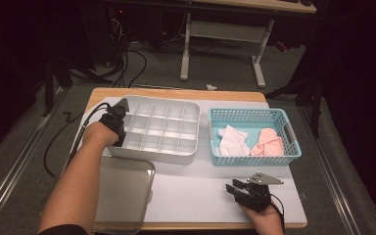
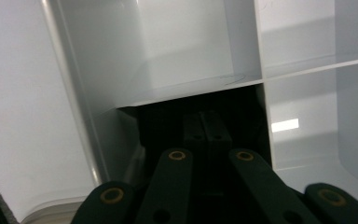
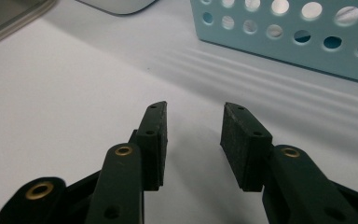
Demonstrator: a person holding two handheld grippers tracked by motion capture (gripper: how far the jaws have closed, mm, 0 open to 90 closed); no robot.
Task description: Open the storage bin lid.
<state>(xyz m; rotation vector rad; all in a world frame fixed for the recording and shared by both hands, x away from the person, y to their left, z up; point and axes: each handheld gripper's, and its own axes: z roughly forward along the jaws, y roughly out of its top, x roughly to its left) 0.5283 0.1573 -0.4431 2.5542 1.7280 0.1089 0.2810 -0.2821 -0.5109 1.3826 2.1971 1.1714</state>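
Nearest the person, at about five o'clock on the table (image 1: 196,196), the right gripper (image 1: 232,187) is held low over the white surface, its jaws parted with nothing between them; in the right gripper view the two pads (image 3: 154,140) are seen apart above bare tabletop. At about seven o'clock a flat grey lid (image 1: 122,191) is laid at the near-left corner. Further in, at about ten o'clock, the left gripper (image 1: 122,128) is reached into the left end of the white divided organizer box (image 1: 176,147). In the left gripper view its jaws are seen pressed together inside a dark near-left compartment against the box's outer wall (image 2: 74,93); whether anything is pinched between them cannot be told, the compartment being in shadow. At about two o'clock, just beside the organizer, a light blue perforated basket (image 1: 293,147) is set, in which a white cloth (image 1: 233,142) and a pink cloth (image 1: 269,144) are lying side by side.
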